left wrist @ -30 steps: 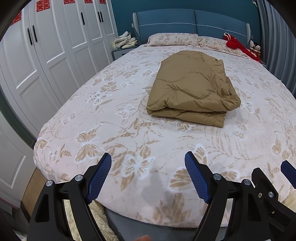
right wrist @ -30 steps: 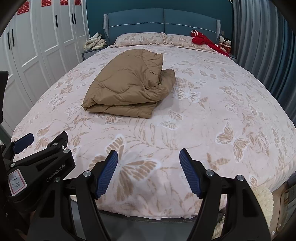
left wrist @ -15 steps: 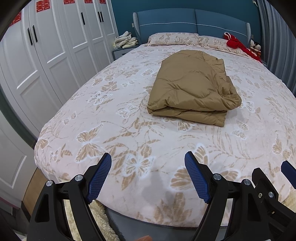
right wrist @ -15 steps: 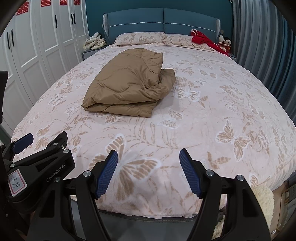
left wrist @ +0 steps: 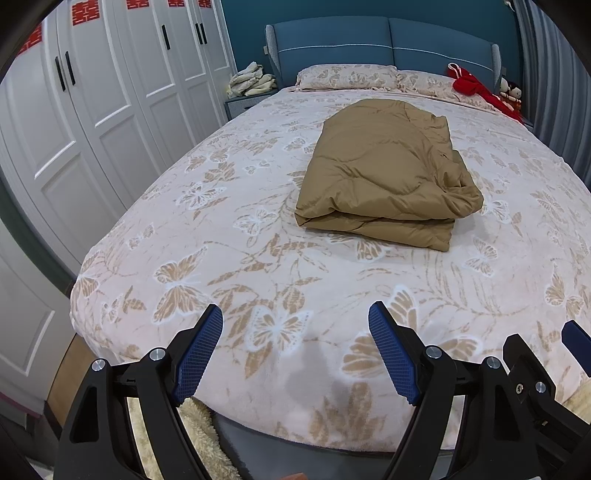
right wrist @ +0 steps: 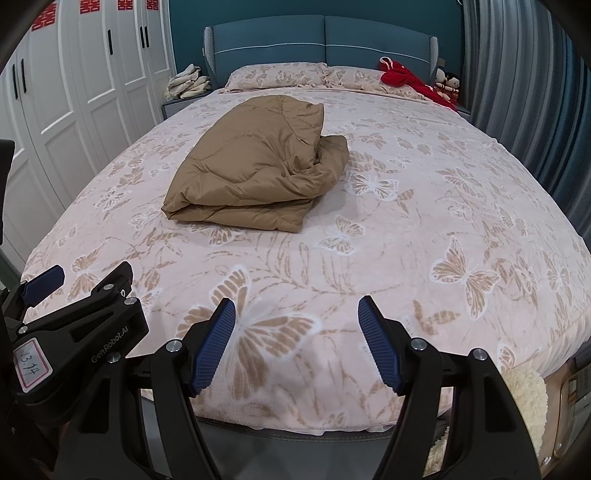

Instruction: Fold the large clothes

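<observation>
Folded tan jacket (left wrist: 384, 177) lies well beyond both gaping claws (left wrist: 295, 347)

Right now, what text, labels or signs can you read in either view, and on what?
"GenRobot.AI": on the left hand-held gripper's black body, seen in the right wrist view.
"13.14": handwritten on a white tag on that body.
Red paper signs on the wardrobe doors: Chinese decorations, partly cropped, not clearly readable.
</observation>
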Demonstrator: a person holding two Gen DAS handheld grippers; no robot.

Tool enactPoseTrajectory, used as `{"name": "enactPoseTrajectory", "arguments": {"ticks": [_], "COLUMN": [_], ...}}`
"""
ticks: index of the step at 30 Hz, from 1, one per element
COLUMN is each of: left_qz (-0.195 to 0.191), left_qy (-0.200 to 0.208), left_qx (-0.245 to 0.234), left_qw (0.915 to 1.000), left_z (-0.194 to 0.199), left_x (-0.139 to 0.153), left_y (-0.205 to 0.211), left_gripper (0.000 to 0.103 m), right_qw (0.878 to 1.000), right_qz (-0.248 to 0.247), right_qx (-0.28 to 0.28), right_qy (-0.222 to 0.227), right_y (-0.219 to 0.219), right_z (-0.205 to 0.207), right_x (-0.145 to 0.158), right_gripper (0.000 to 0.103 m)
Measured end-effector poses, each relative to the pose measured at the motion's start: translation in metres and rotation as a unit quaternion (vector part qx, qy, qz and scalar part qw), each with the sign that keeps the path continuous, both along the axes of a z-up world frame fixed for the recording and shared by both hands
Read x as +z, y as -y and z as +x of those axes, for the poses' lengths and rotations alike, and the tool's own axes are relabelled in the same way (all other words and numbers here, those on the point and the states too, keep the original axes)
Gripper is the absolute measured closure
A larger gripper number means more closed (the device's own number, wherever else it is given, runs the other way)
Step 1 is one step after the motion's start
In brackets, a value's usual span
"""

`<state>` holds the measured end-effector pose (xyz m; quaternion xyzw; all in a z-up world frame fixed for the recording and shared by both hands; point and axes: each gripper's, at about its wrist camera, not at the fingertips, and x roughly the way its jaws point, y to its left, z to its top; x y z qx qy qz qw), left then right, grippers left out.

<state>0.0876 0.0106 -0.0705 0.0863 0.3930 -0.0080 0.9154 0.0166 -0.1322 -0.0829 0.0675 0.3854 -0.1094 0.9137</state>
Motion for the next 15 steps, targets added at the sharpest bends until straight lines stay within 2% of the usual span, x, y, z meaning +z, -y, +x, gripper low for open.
{"name": "enactPoseTrajectory", "arguments": {"ticks": [15], "left_qz": [-0.010], "left_qy": [-0.006], "left_qx": [-0.006], "left_qw": [0.9999], "left_z": [0.0008], "left_x": [-0.0059], "left_y": [-0.0014], "left_gripper": [0.026], "right_qw": [1.000], "right_qz": [-0.001], "right_qx": [0.000], "right_qy": [-0.002], "right_y": [0.0000], "right_z": [-0.0002], "right_x": [-0.0008], "right_gripper": [0.037]}}
